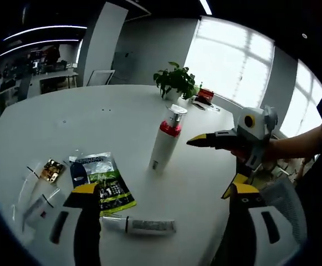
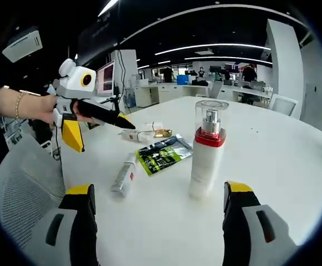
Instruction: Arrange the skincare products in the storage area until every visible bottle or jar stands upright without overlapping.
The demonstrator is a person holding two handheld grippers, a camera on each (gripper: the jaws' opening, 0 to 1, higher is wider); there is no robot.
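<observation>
White round table (image 1: pixel 111 116) in an open office, windows bright behind a potted plant (image 1: pixel 175 81) at the far edge, seen from the left gripper view. Near the table's middle, standing upright: a white pump bottle (image 1: pixel 165 141) with red collar and clear cap, also seen from the right gripper view (image 2: pixel 206 150), apart from everything else. Lying flat beside it: a green and black sachet (image 1: pixel 104 182), and just in front of that a white tube (image 1: pixel 138 224) on its side, touching neither jaw. Further left, a small gold packet (image 1: pixel 52 170) and some clear wrappers, too blurred to name. From the right gripper view, same sachet (image 2: pixel 162 154) and tube (image 2: pixel 124 175) left of the bottle, with a small jar-like item and the gold packet (image 2: pixel 162 133) behind them. Left gripper (image 1: pixel 166 191) spread wide over the sachet and tube, grasping nothing; seen from the right gripper view (image 2: pixel 101 129) held in a hand above a mesh chair (image 2: pixel 22 191), jaws parted and bare. Right gripper (image 2: pixel 158 197) likewise released, jaws wide apart with the bottle standing between and beyond them, not touched; seen from the left gripper view (image 1: pixel 211 166) off to the right of the bottle, jaws apart.
</observation>
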